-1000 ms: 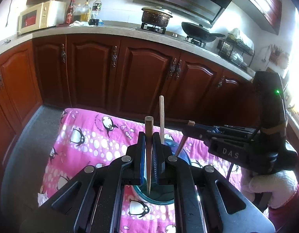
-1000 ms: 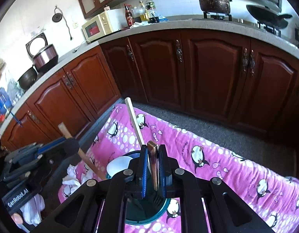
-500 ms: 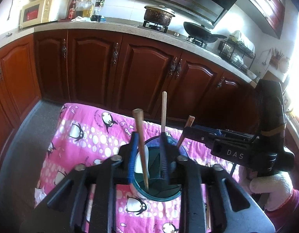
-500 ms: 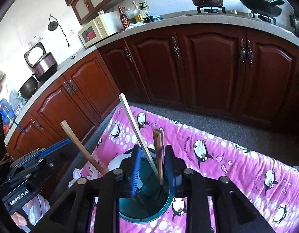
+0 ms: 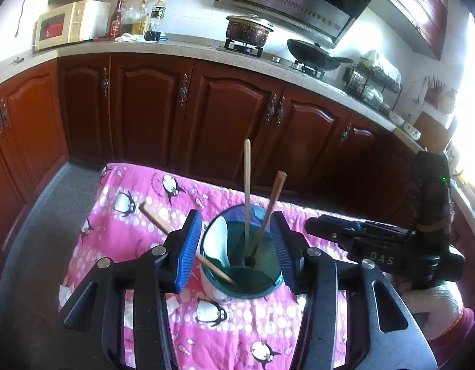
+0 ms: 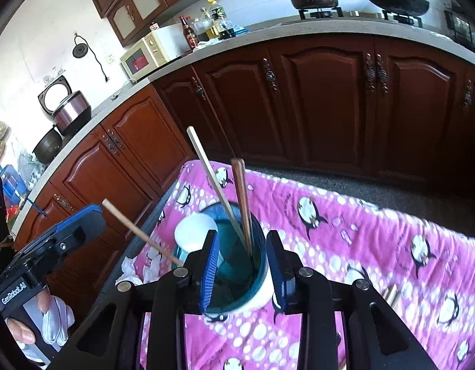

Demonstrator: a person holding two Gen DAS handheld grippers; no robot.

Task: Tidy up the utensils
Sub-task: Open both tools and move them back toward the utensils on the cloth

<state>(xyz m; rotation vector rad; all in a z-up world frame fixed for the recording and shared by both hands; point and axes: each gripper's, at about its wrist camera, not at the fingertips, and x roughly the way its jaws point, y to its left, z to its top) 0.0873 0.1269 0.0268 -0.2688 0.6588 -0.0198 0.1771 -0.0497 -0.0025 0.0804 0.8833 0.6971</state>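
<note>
A teal cup [image 5: 242, 277] with a white outside stands on the pink penguin cloth [image 5: 129, 215]. In it stand a white spoon [image 5: 217, 240], a pale chopstick [image 5: 246, 185], a brown chopstick [image 5: 273, 200] and a third stick [image 5: 163, 225] leaning left. My left gripper [image 5: 237, 246] is open, its blue pads either side of the cup. My right gripper [image 6: 243, 268] is open around the same cup [image 6: 237, 277], with the brown chopstick [image 6: 241, 191] and pale chopstick [image 6: 206, 169] rising between its jaws. The right gripper also shows in the left wrist view [image 5: 339, 234].
Dark wooden cabinets [image 5: 206, 108] and a stone counter [image 5: 175, 52] with a microwave, bottles, a pot and a wok lie behind. More sticks [image 6: 390, 294] lie on the cloth at the right. Crumpled white tissue [image 6: 129, 269] lies at the cloth's left edge.
Both grippers opened and let go of their chopsticks, which now stand loose in the cup. The left one's stick tipped over to the left. Both grippers drew back a little.
</note>
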